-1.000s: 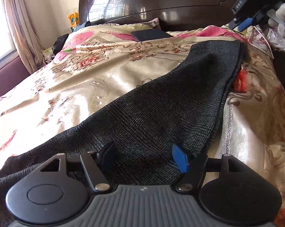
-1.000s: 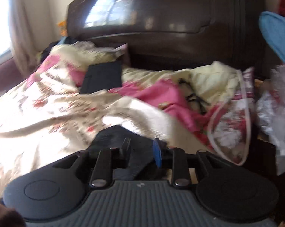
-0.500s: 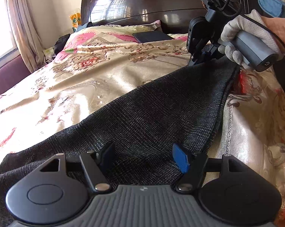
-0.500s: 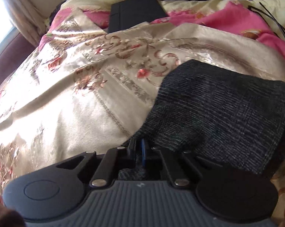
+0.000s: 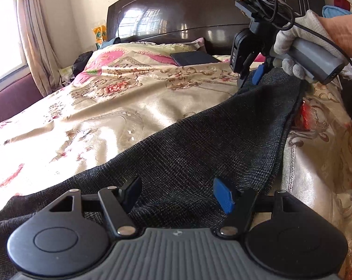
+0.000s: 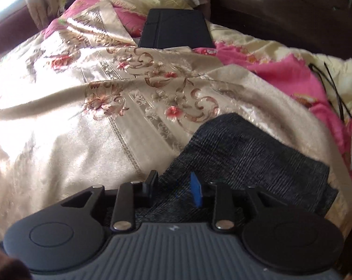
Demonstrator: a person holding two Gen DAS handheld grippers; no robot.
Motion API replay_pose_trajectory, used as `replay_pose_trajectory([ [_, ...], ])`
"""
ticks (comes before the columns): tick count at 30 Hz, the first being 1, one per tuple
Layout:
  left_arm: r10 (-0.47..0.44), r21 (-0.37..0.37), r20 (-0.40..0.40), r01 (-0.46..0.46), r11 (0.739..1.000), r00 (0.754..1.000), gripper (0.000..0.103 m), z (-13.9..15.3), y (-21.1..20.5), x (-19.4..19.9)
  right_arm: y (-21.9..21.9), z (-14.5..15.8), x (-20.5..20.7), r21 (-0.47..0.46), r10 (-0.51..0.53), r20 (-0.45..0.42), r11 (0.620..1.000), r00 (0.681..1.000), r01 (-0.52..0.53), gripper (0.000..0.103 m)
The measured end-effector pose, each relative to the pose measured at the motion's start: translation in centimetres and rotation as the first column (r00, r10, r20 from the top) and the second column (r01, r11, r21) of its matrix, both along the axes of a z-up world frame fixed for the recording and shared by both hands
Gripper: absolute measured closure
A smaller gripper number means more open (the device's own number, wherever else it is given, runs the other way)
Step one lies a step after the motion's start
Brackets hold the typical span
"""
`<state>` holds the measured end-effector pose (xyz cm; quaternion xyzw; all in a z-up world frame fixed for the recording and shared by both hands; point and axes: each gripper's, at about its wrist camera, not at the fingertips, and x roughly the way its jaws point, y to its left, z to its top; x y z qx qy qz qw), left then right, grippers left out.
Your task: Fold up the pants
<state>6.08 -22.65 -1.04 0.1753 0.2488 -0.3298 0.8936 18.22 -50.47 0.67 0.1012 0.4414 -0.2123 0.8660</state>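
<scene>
Only my left view shows the gloved hand point(image 5: 290, 46); dark woven pants point(image 5: 211, 144) lie flat, both grippers' fingers apart.

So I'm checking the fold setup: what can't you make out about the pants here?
- pants, left wrist view: near end hidden under the left gripper body.
- Right wrist view: right gripper covers the near cloth; contact unclear.
- Waistband versus cuffs: weave too dark, both views.
</scene>
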Motion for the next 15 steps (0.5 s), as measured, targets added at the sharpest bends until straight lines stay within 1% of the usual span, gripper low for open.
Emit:
replay_pose_trajectory([
  [2,0.003,-0.006,-0.006,-0.003,1.0,1.0,0.022,0.1,0.0,0.1,-1.8,0.3,0.5,0.004,0.018,-0.025,1.0,1.0,-0.018,0.067],
  [3,0.004,-0.007,-0.007,-0.004,1.0,1.0,0.022,0.1,0.0,0.1,-2.9,0.4,0.5,0.038,-0.018,-0.021,0.999,1.0,0.019,0.065],
  [5,0.007,-0.006,-0.011,-0.007,1.0,1.0,0.022,0.1,-0.1,0.2,-4.5,0.4,0.1,0.153,-0.066,0.003,0.986,0.998,0.065,0.064],
  [8,0.0,0.004,-0.014,0.0,1.0,1.0,0.022,-0.1,-0.5,0.4,-4.7,-0.4,-0.1,0.287,-0.096,0.012,0.954,0.995,0.088,0.062],
  [9,-0.004,0.011,-0.013,0.005,1.0,1.0,0.022,-0.2,-0.7,0.4,-4.4,-0.9,0.2,0.3,-0.099,0.005,0.949,0.995,0.093,0.061],
  [11,-0.01,0.026,-0.011,0.011,1.0,1.0,0.022,-0.4,-1.1,0.6,-3.5,-1.6,1.3,0.258,-0.093,-0.017,0.961,0.996,0.094,0.057],
  [13,-0.015,0.032,-0.006,0.015,0.999,1.0,0.022,-0.5,-1.2,0.5,-2.7,-2.1,2.2,0.218,-0.095,-0.018,0.971,0.995,0.097,0.047],
  [14,-0.017,0.033,-0.007,0.017,0.999,1.0,0.022,-0.5,-1.2,0.6,-2.2,-2.2,2.7,0.187,-0.087,-0.028,0.978,0.996,0.091,0.046],
  [15,-0.017,0.031,-0.009,0.017,0.999,1.0,0.022,-0.5,-1.2,0.6,-1.7,-2.3,3.1,0.138,-0.065,-0.048,0.988,0.997,0.071,0.048],
])
